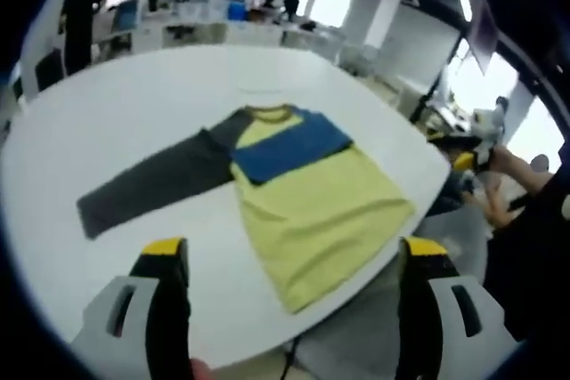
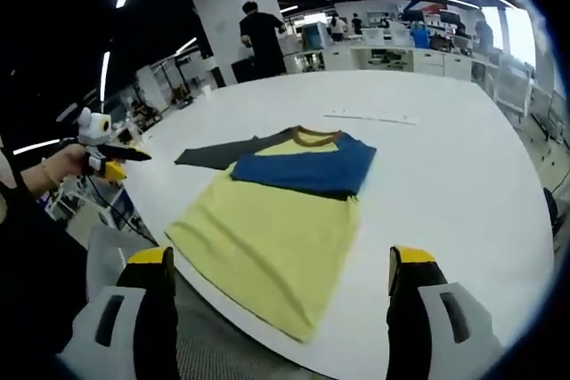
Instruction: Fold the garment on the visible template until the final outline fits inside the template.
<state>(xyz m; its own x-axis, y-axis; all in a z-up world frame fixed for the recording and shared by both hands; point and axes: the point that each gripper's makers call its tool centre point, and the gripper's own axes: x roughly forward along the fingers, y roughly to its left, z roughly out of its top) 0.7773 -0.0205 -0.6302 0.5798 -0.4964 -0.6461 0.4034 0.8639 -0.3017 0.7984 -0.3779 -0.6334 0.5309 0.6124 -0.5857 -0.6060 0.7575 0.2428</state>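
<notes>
White and broad, the round table [image 1: 134, 104] stands in an open office lit by long ceiling strips, with desks and a few standing people [image 2: 261, 37] far behind it. On the table lies the long-sleeved shirt [image 1: 312, 198], its yellow body reaching to the table's near edge and its hem corner close to that edge. One blue sleeve [image 2: 307, 171] is folded across the chest just below the brown collar, while the dark grey sleeve [image 1: 151, 184] stretches out flat from the shoulder, away from the yellow body. Beyond the collar, a thin pale strip [image 2: 370, 117] rests on the tabletop. The left gripper [image 1: 294, 260] hangs short of the shirt's hem with its jaws spread wide and nothing between them. The right gripper [image 2: 280, 269] is likewise wide apart and empty, hanging short of the shirt's hem.
</notes>
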